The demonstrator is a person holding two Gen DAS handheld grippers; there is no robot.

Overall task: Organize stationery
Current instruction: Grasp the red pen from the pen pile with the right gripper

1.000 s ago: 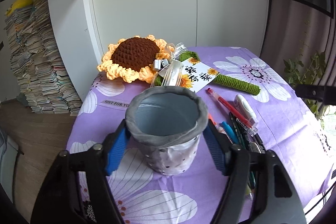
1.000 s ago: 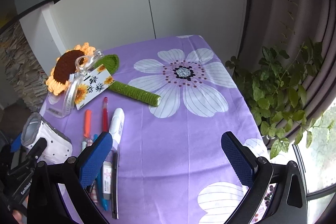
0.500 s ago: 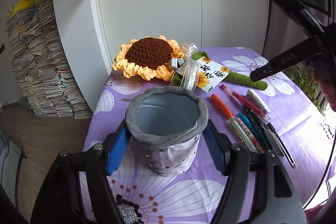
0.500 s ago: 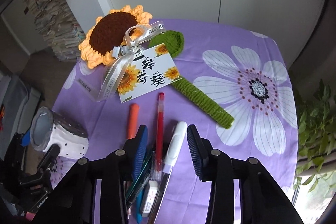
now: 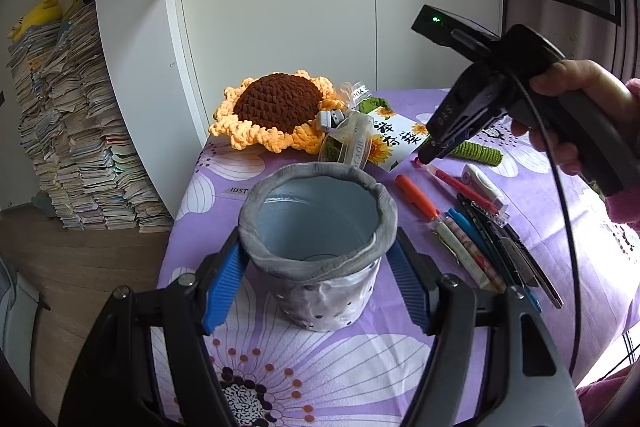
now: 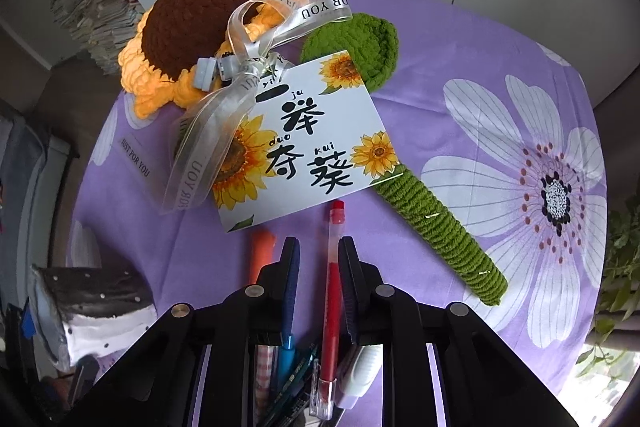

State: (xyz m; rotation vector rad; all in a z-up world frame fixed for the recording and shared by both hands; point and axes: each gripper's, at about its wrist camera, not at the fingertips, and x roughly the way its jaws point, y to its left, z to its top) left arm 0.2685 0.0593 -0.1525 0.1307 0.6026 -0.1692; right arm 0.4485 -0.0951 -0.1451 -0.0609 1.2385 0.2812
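A grey fabric pen holder [image 5: 320, 291] stands empty on the purple flowered tablecloth [image 5: 320, 367], and my left gripper [image 5: 318, 247] is shut on its sides with the blue pads. A row of pens [image 5: 488, 247] lies to its right, with an orange pen [image 5: 416, 197], a red pen [image 5: 460, 185] and a white correction pen [image 5: 484, 183]. My right gripper [image 6: 319, 243] points steeply down over the red pen [image 6: 334, 291]. Its jaws are closing with the pen between them, close to the right pad and clear of the left one. The holder [image 6: 92, 303] shows at lower left.
A crocheted sunflower [image 6: 204, 23] with a ribbon, a printed card [image 6: 304, 143] and a green stem [image 6: 440, 227] lies just beyond the pens. Tall paper stacks [image 5: 68, 123] and white cabinets stand behind the table. A leafy plant [image 6: 624, 267] is off the right edge.
The right gripper swung left over the pens, tipped downward, and its jaws narrowed from wide open to a slim gap around the red pen. The left gripper kept hold of the holder.
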